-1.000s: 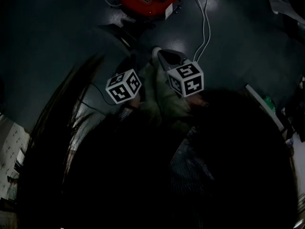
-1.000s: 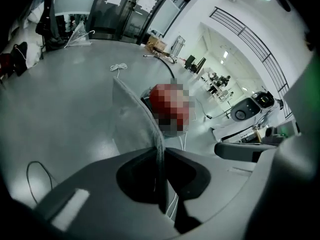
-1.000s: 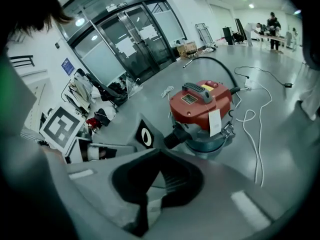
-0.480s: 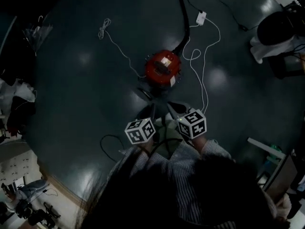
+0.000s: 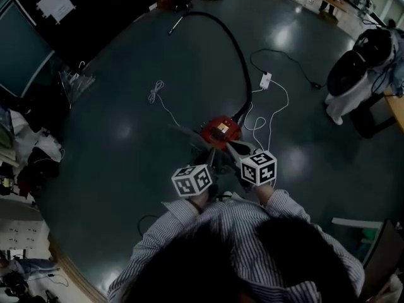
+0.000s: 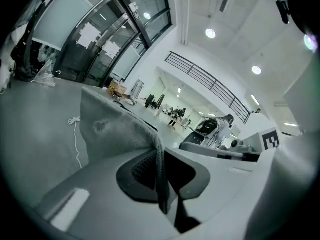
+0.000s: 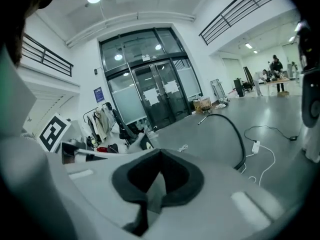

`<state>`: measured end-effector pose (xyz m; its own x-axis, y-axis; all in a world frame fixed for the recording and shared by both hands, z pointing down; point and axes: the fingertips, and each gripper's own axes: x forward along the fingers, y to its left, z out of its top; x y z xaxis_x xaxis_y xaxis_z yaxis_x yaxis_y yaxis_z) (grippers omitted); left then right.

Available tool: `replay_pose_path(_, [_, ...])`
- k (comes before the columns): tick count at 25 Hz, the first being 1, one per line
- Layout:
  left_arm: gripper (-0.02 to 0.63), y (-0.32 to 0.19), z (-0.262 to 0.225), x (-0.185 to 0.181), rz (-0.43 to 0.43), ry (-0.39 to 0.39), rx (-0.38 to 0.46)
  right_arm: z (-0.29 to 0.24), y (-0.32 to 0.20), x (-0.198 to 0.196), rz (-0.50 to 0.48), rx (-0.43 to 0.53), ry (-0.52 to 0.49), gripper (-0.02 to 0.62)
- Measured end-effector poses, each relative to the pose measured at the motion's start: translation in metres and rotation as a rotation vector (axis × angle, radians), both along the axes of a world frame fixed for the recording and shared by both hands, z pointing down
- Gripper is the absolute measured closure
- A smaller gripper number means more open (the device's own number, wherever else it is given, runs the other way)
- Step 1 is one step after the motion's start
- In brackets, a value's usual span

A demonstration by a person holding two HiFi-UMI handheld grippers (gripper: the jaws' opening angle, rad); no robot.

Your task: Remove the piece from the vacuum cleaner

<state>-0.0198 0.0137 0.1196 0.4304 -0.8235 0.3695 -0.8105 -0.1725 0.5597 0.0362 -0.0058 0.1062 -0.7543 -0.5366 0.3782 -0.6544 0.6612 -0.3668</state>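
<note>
1. Already the grey piece [image 6: 117, 129] looks free of the machine. The left gripper [image 6: 162, 184] is pressed together on its lower edge, and the flat, felt-like sheet rises up and to the left from the pinch. That hold is narrow and sits at the very edge. If the sheet sags or swings, I judge it could slide out and drop to the floor [image 5: 113, 137].

2. The red vacuum cleaner [image 5: 218, 130] stands on the floor ahead of the person, roughly mid-floor and well below both grippers. Its black hose [image 5: 233, 49] arcs off toward the far edge. A dropped piece could land on the machine or the hose.

3. The right gripper [image 7: 156, 194] is also nearly pressed together, with a pale grey sliver caught between its pads. I take this to be another edge of the same piece, though little of it shows. With both grippers on one thin sheet, moving them apart could stretch it, tear it, or jerk it out of the weaker pinch.

4. A white cable [image 5: 278, 106] loops across the floor just right of the vacuum cleaner. A step that way could snag it.
</note>
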Motion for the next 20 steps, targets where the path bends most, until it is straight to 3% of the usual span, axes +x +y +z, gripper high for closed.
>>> replay_pose_path(10, [0.583,-0.016,-0.028,0.0,0.0,-0.035,0.079,-0.025,-0.01,0.001,0.007,0.063,0.021,0.594])
replay_pose_path(20, [0.583,-0.018,-0.023,0.004,0.008,-0.044,0.07,-0.021,-0.01,0.002,0.003,0.063,0.039,0.594])
